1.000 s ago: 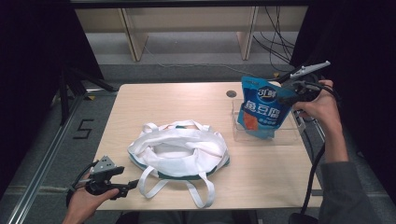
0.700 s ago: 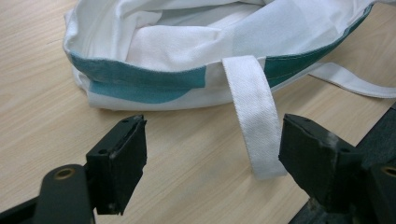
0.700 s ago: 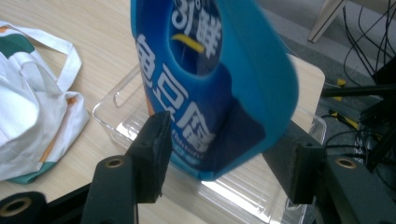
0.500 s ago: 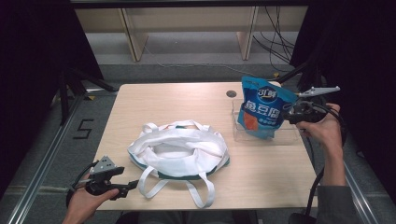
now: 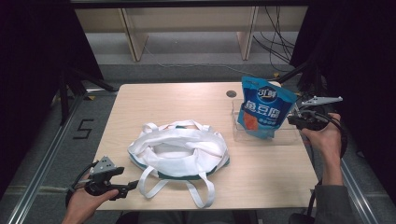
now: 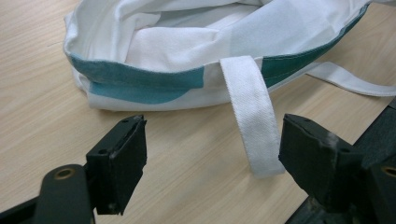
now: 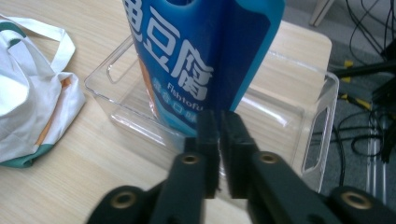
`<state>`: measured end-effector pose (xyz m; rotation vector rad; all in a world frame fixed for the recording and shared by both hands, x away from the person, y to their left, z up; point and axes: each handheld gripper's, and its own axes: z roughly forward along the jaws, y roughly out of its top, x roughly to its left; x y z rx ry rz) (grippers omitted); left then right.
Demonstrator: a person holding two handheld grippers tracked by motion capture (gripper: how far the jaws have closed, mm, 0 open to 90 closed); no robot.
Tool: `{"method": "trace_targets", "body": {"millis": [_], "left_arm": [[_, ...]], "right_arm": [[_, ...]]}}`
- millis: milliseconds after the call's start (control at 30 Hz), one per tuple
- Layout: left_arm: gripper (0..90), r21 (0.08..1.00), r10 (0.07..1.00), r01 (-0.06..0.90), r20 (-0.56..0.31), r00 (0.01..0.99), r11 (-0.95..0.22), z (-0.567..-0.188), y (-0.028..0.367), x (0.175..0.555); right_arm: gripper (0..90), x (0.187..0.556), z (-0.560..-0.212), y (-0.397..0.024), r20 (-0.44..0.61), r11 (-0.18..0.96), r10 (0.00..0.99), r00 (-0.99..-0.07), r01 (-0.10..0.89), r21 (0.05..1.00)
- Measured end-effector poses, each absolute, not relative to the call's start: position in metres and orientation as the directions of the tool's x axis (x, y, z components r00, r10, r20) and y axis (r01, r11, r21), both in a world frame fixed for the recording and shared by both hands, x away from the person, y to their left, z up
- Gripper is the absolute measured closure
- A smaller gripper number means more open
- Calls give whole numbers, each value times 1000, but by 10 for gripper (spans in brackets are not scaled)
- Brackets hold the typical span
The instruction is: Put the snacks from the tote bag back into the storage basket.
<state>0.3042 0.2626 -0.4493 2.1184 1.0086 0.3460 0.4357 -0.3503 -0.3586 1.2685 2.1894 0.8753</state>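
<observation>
A blue snack bag (image 5: 264, 109) (image 7: 187, 56) stands upright in a clear plastic bin (image 5: 286, 138) (image 7: 322, 121) at the table's right. My right gripper (image 5: 293, 119) (image 7: 218, 116) reaches over the bin's rim. Its jaws have just been closing and now pinch the bag's lower side edge. A white tote bag (image 5: 180, 149) (image 6: 187, 37) with green trim lies open mid-table. My left gripper (image 5: 131, 185) (image 6: 212, 158) rests open at the front left, with a white strap (image 6: 252, 116) lying loose between its jaws.
A round cable hole (image 5: 230, 93) sits in the tabletop behind the bin. The tote's handles (image 5: 201, 191) trail toward the table's front edge. Bare wood shows at the far left (image 5: 140, 107). Cables (image 5: 275, 42) lie on the floor beyond.
My right hand has come down from the bag's top right corner to its lower right side, and its jaws have shut. The bag, tote and left gripper have stayed put.
</observation>
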Motion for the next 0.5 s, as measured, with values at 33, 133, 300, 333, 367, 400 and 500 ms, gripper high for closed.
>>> {"method": "trace_targets", "body": {"millis": [33, 133, 300, 333, 367, 400, 500], "left_arm": [[226, 724, 758, 555, -69, 649, -409, -449, 262, 304], [226, 730, 753, 539, -52, 656, -420, -450, 262, 304], [225, 721, 748, 546, -57, 661, -427, -450, 263, 305], [226, 724, 753, 546, -57, 656, -421, -451, 263, 305], [226, 724, 751, 546, -59, 657, -421, -451, 263, 305], [226, 718, 749, 549, -59, 660, -427, -450, 263, 305], [226, 713, 743, 542, -45, 668, -444, -450, 264, 306]], "right_arm": [[900, 436, -359, -349, -58, 359, 885, -462, 599, 716], [900, 444, -367, -349, -80, 368, 883, -462, 577, 729], [900, 452, -372, -348, -64, 352, 889, -453, 587, 729], [900, 453, -371, -348, -59, 352, 890, -452, 599, 719], [900, 456, -372, -349, -78, 370, 882, -464, 583, 723], [900, 457, -373, -349, -86, 376, 880, -468, 574, 727], [900, 461, -373, -351, -102, 387, 879, -466, 572, 723]]}}
